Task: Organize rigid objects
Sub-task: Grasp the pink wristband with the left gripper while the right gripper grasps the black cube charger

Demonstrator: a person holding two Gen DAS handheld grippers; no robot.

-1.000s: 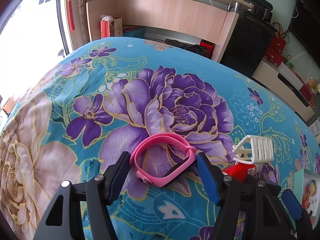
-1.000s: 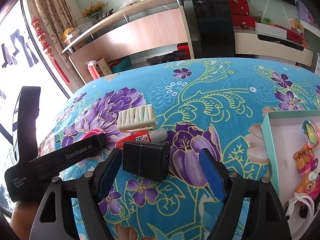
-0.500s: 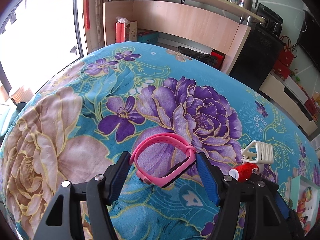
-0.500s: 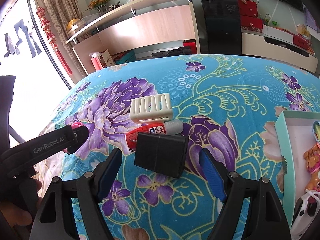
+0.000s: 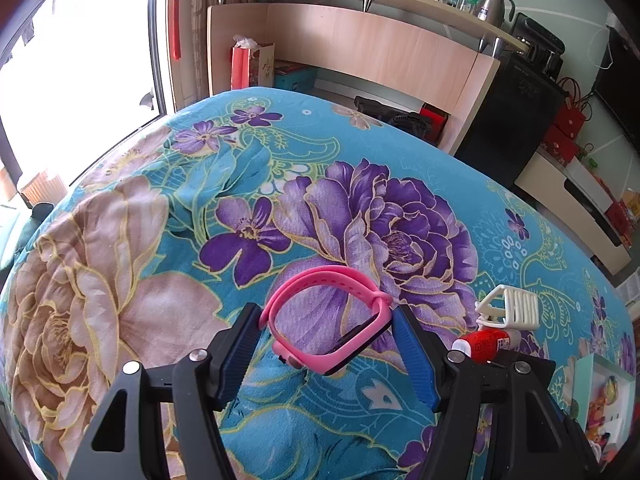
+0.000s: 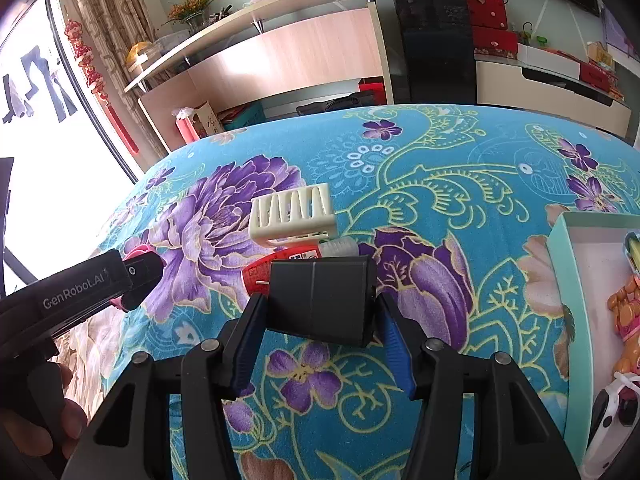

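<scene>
Right wrist view: my right gripper (image 6: pixel 318 332) has just been closing and now clamps the black box (image 6: pixel 322 300) near the glue (image 6: pixel 296 260). Left gripper (image 5: pixel 324 340) grips the pink band (image 5: pixel 326 320). Next, I'd judge, carry both right to the tray (image 6: pixel 568 280).

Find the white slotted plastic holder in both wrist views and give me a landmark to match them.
Left wrist: white slotted holder sits at right, beyond the left gripper, partly cut off by its right finger.
Right wrist: it lies centre, beyond the black box.
Shared landmark: the red tube just in front of it.
</scene>
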